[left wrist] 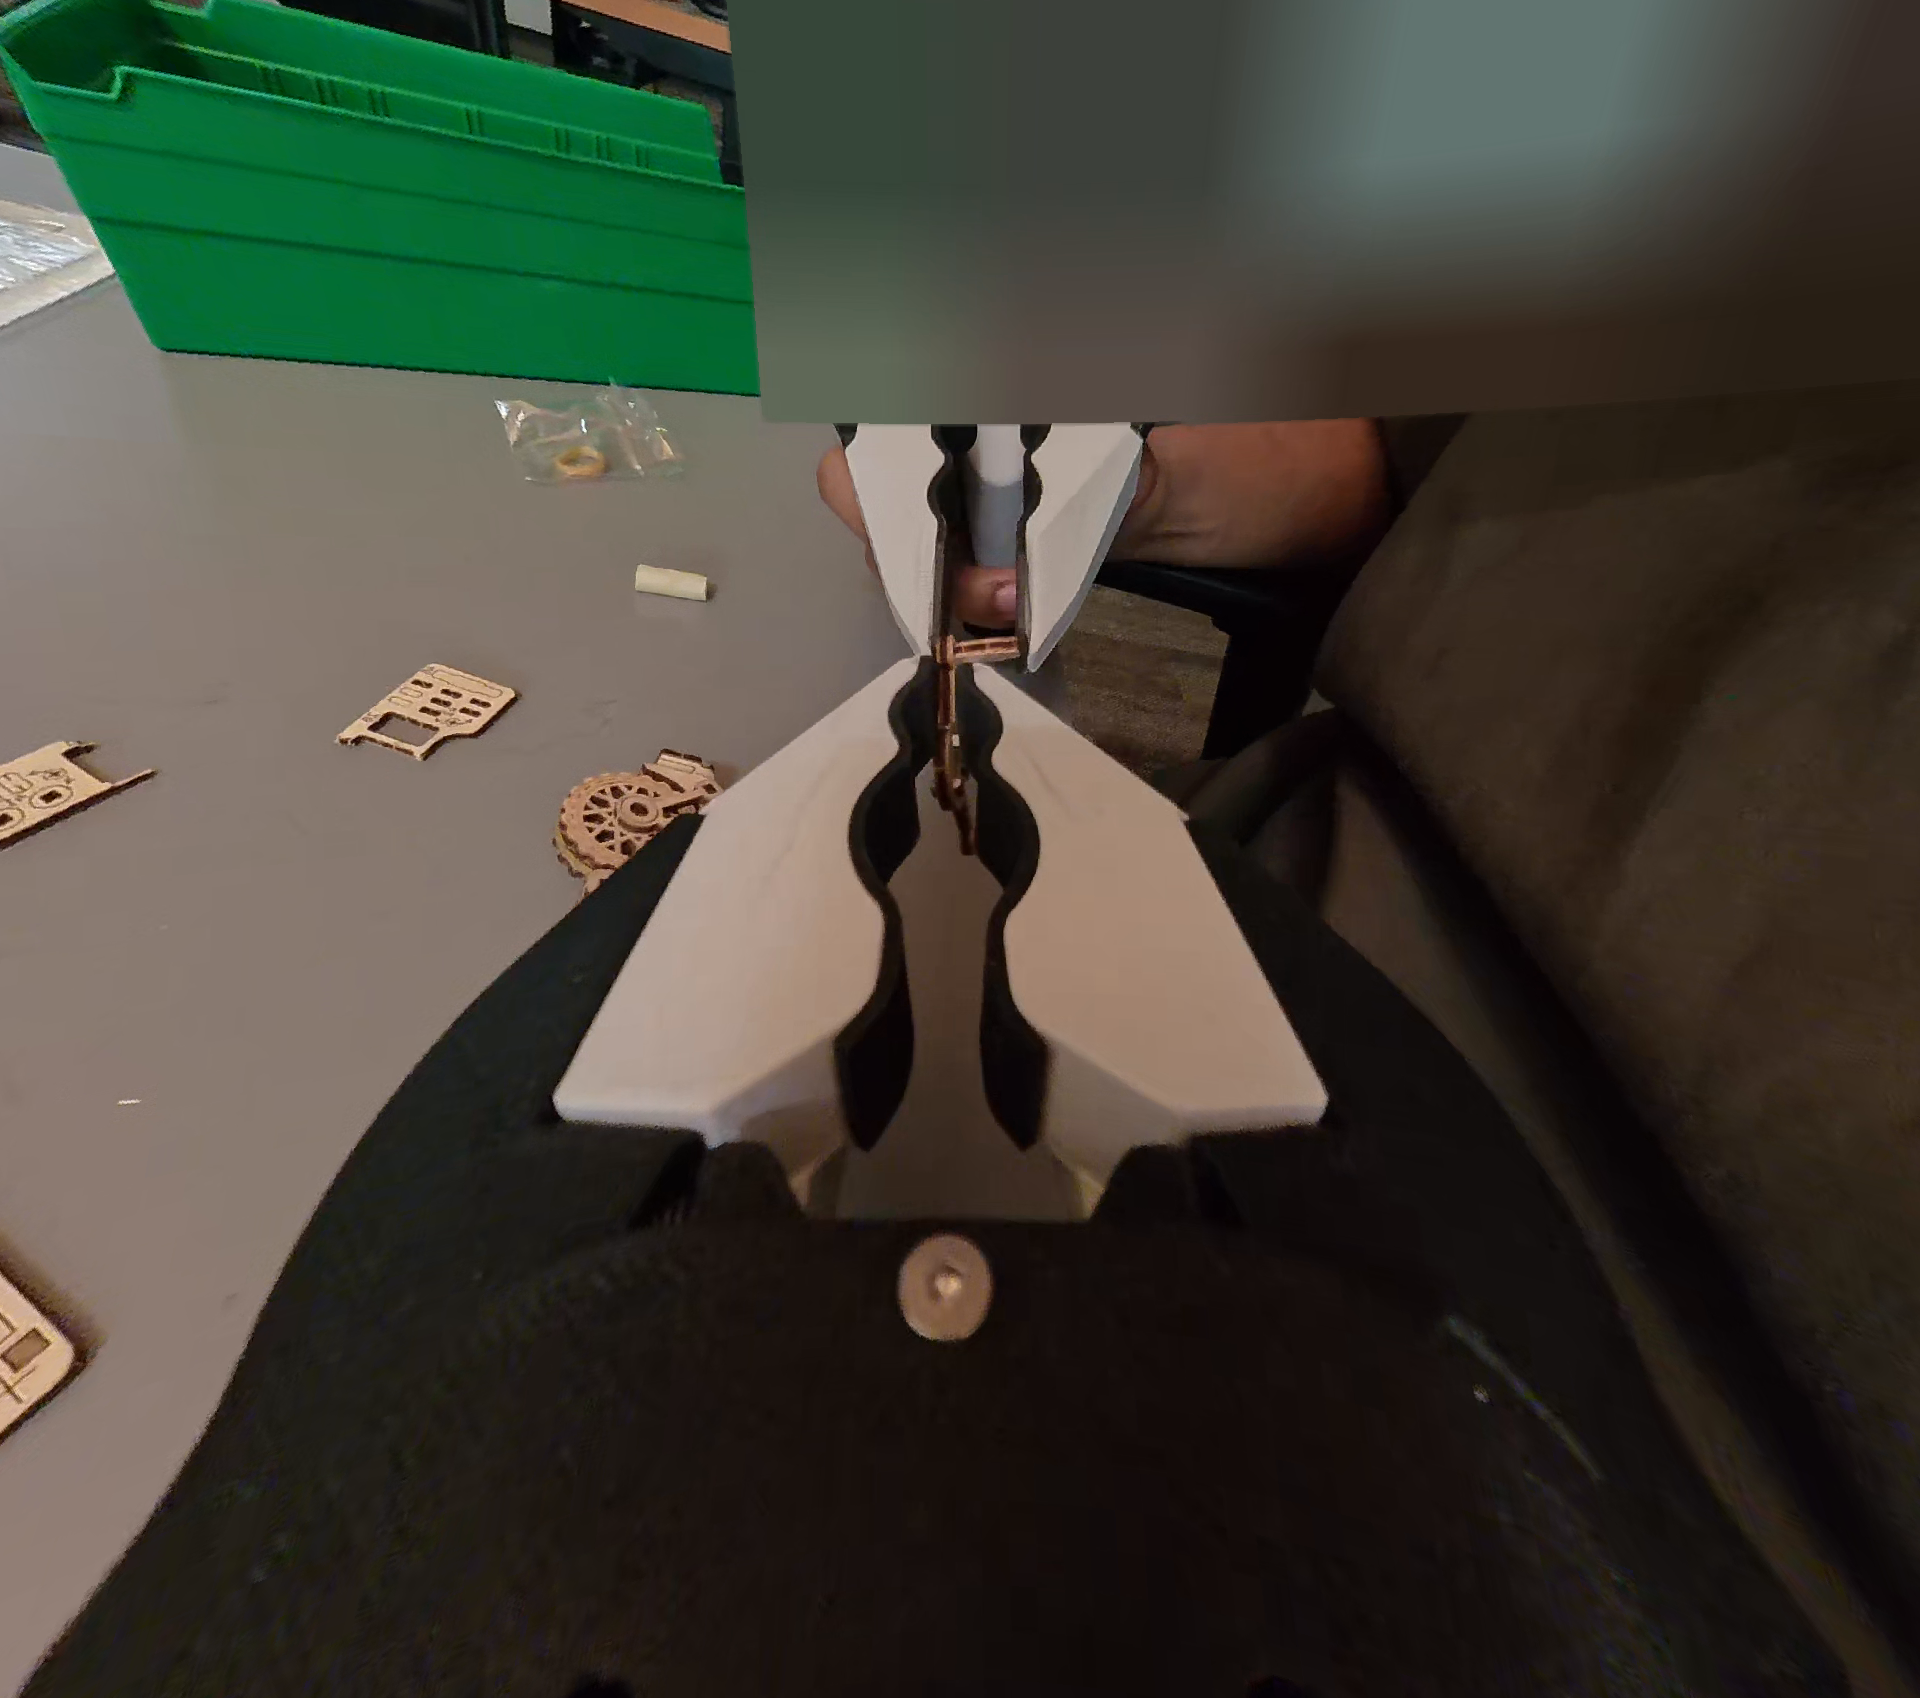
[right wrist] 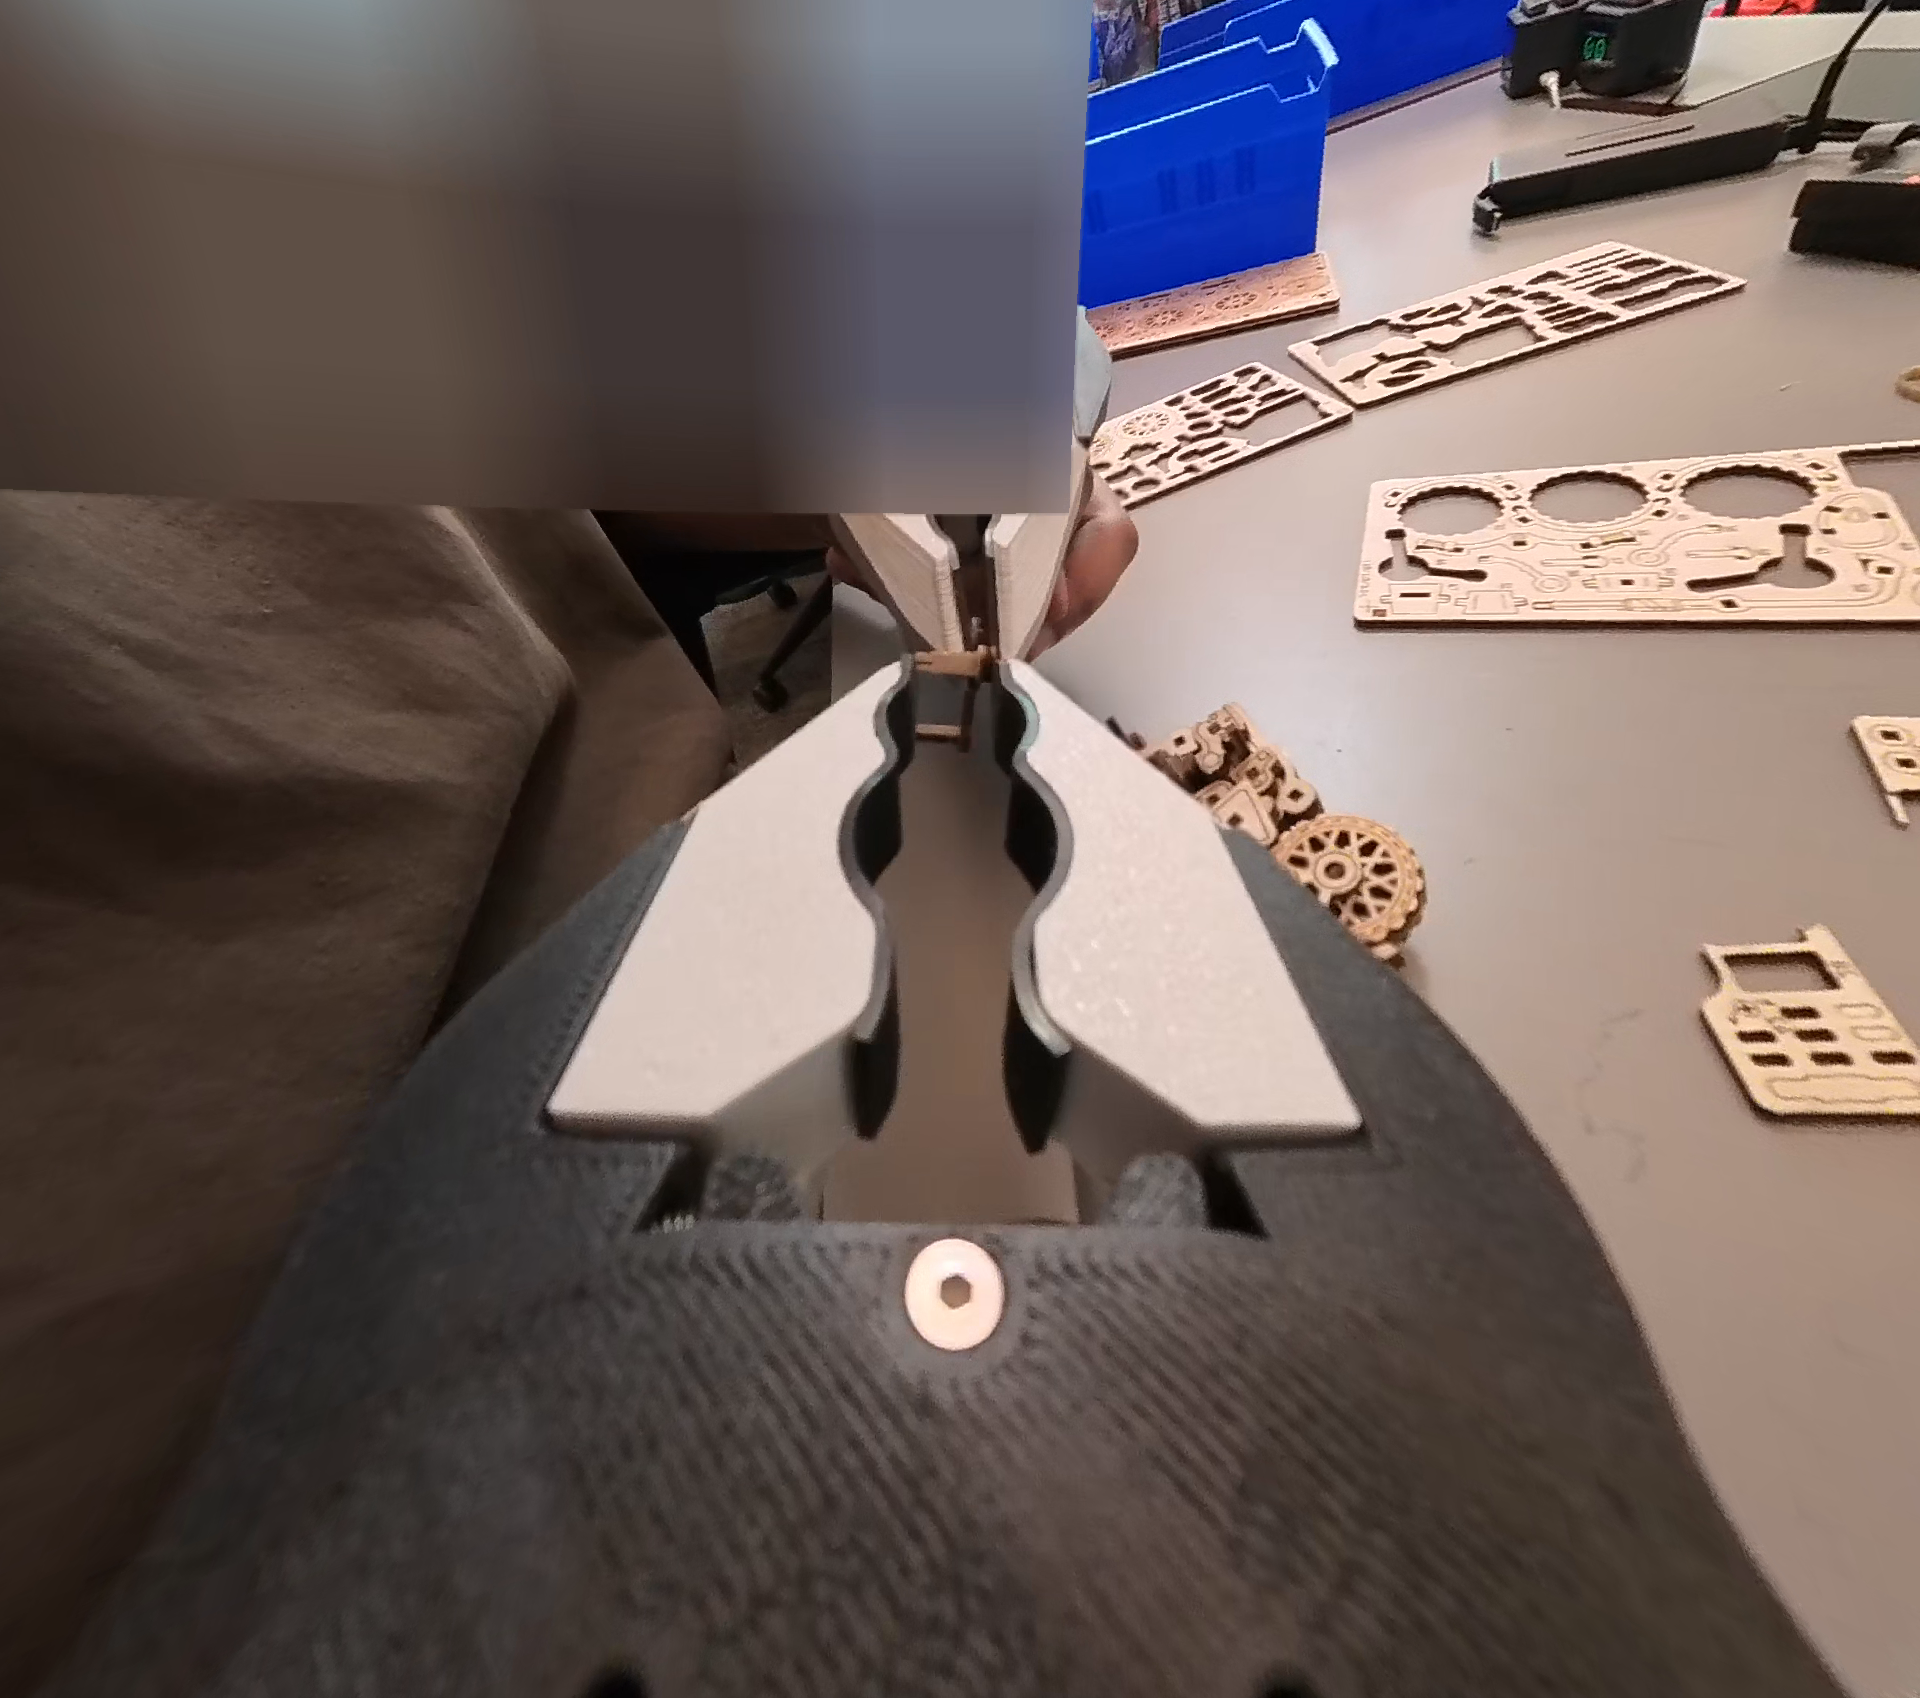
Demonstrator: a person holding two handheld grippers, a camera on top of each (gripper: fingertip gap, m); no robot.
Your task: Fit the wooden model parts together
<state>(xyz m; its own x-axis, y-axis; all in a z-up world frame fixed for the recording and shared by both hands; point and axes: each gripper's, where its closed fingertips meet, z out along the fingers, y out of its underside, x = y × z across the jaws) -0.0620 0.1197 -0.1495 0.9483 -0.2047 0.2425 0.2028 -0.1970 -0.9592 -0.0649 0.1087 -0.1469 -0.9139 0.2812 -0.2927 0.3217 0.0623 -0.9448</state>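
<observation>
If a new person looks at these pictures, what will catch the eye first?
Probably the two grippers meeting tip to tip in mid-air: the left gripper pinches a thin wooden strip, the right gripper a small wooden frame. Next, the bright green bin and the half-built wheeled model on the grey table.

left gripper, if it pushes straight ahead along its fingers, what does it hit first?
Most likely the right gripper: the two point tip to tip. The left gripper is shut on a thin wooden part that already meets the small wooden piece in the right's tips.
</observation>
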